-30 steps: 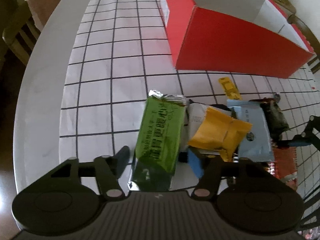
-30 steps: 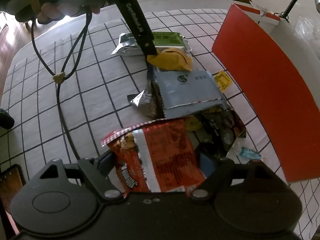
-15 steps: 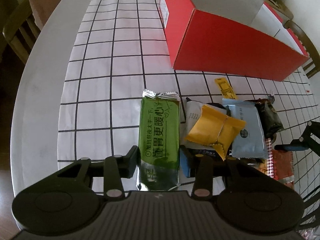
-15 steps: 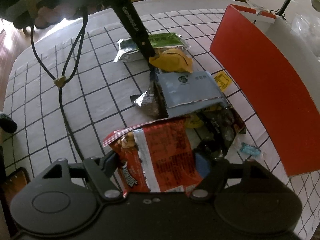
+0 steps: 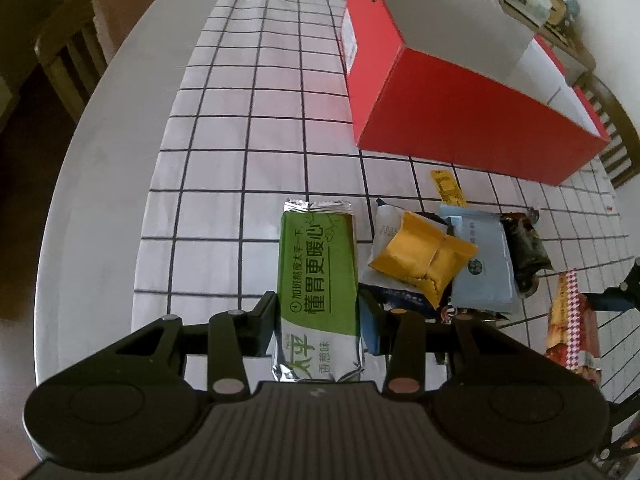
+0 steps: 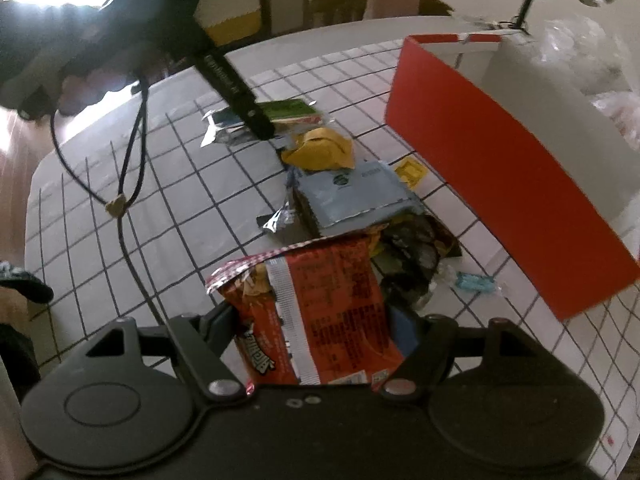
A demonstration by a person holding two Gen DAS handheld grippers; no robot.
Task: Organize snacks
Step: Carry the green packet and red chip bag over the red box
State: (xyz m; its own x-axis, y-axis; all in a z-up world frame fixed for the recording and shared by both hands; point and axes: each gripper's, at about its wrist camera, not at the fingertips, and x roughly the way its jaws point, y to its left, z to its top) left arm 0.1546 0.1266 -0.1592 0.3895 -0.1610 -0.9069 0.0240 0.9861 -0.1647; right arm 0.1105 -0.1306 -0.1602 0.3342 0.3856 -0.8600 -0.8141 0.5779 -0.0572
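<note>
Left gripper (image 5: 318, 322): both fingers pressed against the long sides of the green snack packet (image 5: 318, 280), clamped near its silver lower end; the packet points away from the camera over the grid-pattern tablecloth (image 5: 224, 148). Right gripper (image 6: 312, 330): jaws set wide and closed on the red snack bag (image 6: 320, 312), gripped across its width, crimped checkered edge facing away from the camera. Remaining pile sits on the cloth between the two tools: yellow packet (image 5: 424, 258) lying on a white packet (image 5: 386, 228), pale blue pouch (image 5: 486, 268) just beside it, dark wrapper (image 5: 524, 248) at the pouch's far side. Small yellow sachet (image 5: 448, 188) lies alone between the pile and the red box (image 5: 460, 120). Small blue candy (image 6: 476, 282) lies near the box wall in the right wrist view. Box stands open-topped, white inside; contents cannot be made out.
</note>
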